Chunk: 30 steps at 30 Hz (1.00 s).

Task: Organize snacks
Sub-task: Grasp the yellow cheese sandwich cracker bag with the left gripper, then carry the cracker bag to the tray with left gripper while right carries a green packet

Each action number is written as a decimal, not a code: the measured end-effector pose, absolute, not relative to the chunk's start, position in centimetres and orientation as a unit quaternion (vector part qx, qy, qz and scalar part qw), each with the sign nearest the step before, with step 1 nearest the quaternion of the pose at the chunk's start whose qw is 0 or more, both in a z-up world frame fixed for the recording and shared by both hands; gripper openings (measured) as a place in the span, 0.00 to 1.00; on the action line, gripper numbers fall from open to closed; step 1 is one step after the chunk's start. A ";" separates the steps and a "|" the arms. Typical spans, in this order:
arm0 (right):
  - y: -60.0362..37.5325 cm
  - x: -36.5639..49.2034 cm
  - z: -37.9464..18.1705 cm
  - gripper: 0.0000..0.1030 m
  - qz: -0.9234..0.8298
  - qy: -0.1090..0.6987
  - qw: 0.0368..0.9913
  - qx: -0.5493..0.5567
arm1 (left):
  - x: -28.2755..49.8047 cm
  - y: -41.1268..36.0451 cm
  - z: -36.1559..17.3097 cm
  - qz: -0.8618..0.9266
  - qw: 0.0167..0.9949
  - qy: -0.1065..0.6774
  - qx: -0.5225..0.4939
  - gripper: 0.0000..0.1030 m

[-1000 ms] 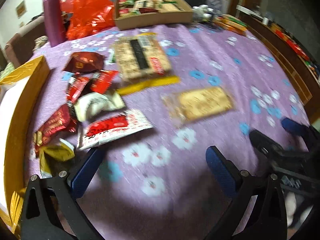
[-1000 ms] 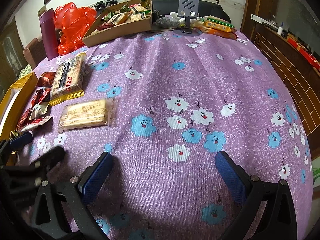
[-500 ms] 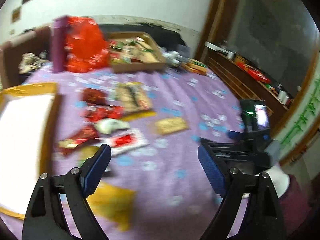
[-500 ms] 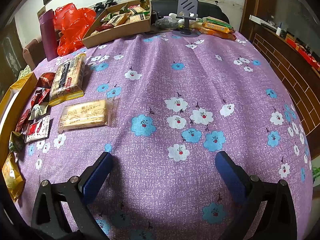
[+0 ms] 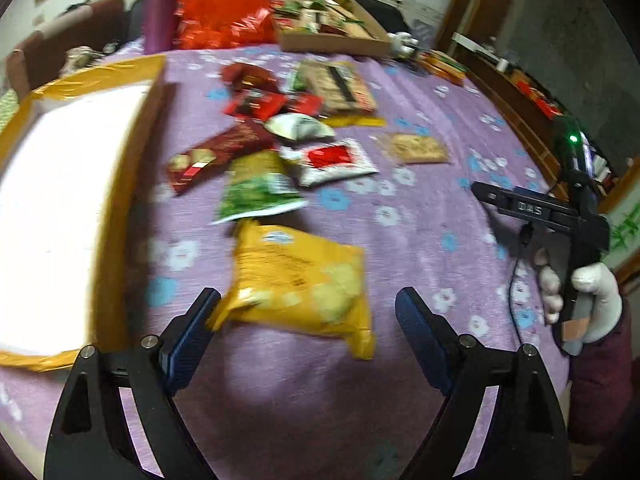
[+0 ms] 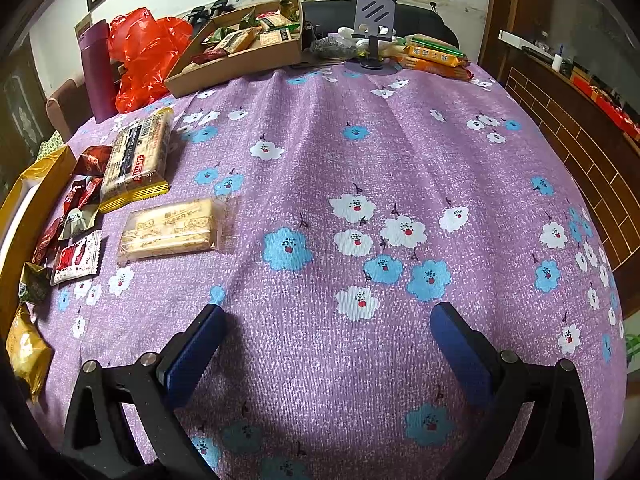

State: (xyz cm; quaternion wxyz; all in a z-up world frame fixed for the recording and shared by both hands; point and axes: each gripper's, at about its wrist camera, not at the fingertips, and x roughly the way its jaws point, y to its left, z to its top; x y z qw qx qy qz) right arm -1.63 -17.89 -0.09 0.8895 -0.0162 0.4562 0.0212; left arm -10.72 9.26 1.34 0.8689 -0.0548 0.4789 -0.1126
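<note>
Just ahead of my left gripper (image 5: pixel 308 320) the yellow snack bag (image 5: pixel 300 280) lies crosswise on the tablecloth (image 5: pixel 420 220), jaws spread and empty (right gripper (image 6: pixel 328 340) also unclenched, farther off)

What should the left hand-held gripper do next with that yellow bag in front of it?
Probably ease forward and down, then close on the yellow bag. The left hand-held gripper is open and empty, with the bag lying flat on the purple tablecloth between its fingers.
</note>
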 end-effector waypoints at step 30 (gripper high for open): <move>-18.3 -2.6 1.1 0.79 0.040 0.438 0.898 0.014 | -11.2 10.4 3.3 -0.135 0.898 0.416 -0.050 0.60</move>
